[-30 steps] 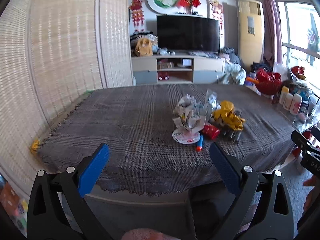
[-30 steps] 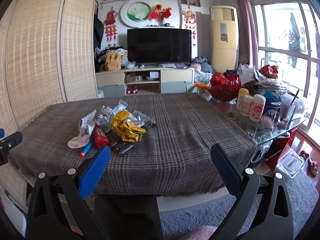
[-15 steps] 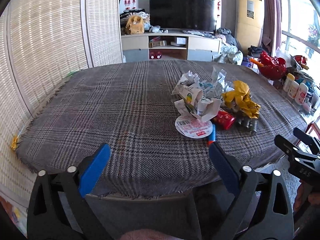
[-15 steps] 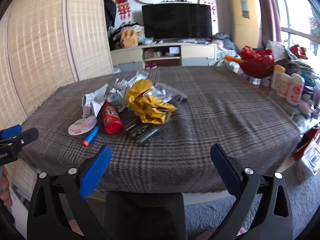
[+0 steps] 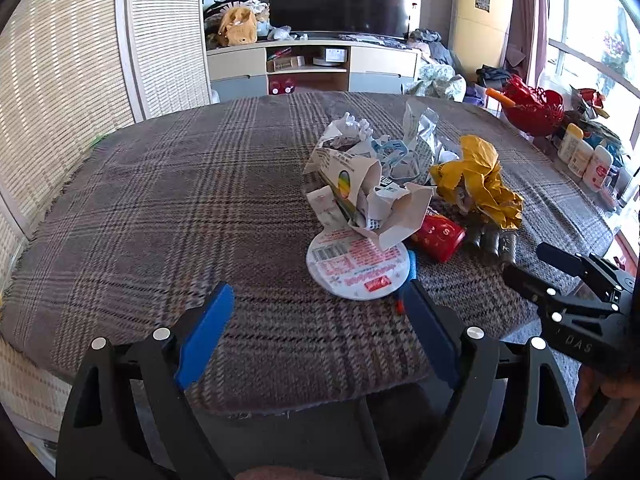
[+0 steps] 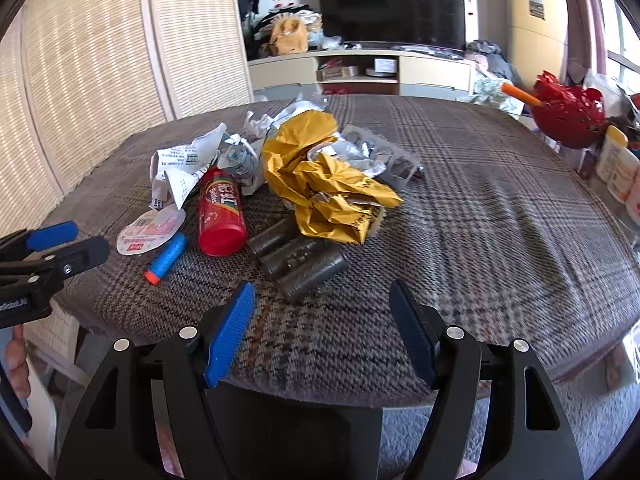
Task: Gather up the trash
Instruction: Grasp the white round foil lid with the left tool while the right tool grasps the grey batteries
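A trash pile lies on the plaid tablecloth (image 5: 160, 208): crumpled white paper (image 5: 360, 184), a round white lid (image 5: 356, 264), a red candy tube (image 6: 220, 216), a yellow crumpled wrapper (image 6: 320, 176), dark cylinders (image 6: 300, 256), a blue foam dart (image 6: 168, 258) and a silver blister pack (image 6: 384, 152). My left gripper (image 5: 317, 289) hovers just short of the lid, jaws closing with nothing between them. My right gripper (image 6: 322, 286) hangs just short of the dark cylinders, jaws also closing on nothing. Each gripper shows at the edge of the other's view.
A red basket (image 6: 568, 116) and white bottles (image 5: 584, 156) stand at the table's right side. A bamboo screen (image 5: 60, 80) lines the left. A TV cabinet (image 5: 316, 64) stands behind the table. A dark chair back (image 6: 300, 420) sits below the near edge.
Both grippers have come forward and down toward the trash pile, which now looks much larger. Both pairs of jaws have narrowed, the right more than the left.
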Demonstrator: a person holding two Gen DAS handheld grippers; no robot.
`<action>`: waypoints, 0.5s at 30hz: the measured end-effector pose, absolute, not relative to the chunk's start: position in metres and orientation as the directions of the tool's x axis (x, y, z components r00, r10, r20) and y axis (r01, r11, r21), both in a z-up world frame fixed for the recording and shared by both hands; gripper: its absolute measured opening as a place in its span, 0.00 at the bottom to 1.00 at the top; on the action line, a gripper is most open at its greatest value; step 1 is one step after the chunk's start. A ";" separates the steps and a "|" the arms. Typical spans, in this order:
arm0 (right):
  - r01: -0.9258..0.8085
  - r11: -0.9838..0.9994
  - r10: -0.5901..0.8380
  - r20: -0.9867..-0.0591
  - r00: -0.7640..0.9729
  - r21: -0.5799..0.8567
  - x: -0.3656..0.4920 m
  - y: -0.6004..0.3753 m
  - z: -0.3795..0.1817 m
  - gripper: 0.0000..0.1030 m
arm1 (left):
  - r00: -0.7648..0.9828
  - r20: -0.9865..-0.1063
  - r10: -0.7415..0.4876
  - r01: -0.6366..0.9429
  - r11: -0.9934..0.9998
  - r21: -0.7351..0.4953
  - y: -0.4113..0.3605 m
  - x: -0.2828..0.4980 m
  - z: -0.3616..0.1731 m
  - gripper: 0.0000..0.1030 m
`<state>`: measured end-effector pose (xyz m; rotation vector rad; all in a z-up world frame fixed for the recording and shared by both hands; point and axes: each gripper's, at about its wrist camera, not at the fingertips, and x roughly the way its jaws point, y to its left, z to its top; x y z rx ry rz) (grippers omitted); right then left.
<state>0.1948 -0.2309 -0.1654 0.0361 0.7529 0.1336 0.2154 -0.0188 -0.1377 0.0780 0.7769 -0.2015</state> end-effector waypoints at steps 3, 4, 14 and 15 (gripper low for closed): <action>-0.123 0.990 0.132 -0.686 0.715 0.062 0.202 -0.228 -0.168 0.69 | 0.680 -0.716 -0.158 0.220 0.975 -0.006 -0.027 0.224 -0.143 0.79; -0.130 0.990 0.131 -0.688 0.714 0.054 0.204 -0.227 -0.170 0.69 | 0.678 -0.719 -0.156 0.220 0.975 -0.004 -0.029 0.227 -0.145 0.79; -0.182 0.983 0.156 -0.686 0.711 0.035 0.218 -0.228 -0.170 0.60 | 0.653 -0.745 -0.134 0.201 0.980 -0.001 -0.048 0.253 -0.158 0.77; -0.188 0.982 0.160 -0.685 0.711 0.034 0.220 -0.228 -0.170 0.60 | 0.652 -0.746 -0.132 0.197 0.980 -0.001 -0.048 0.255 -0.158 0.77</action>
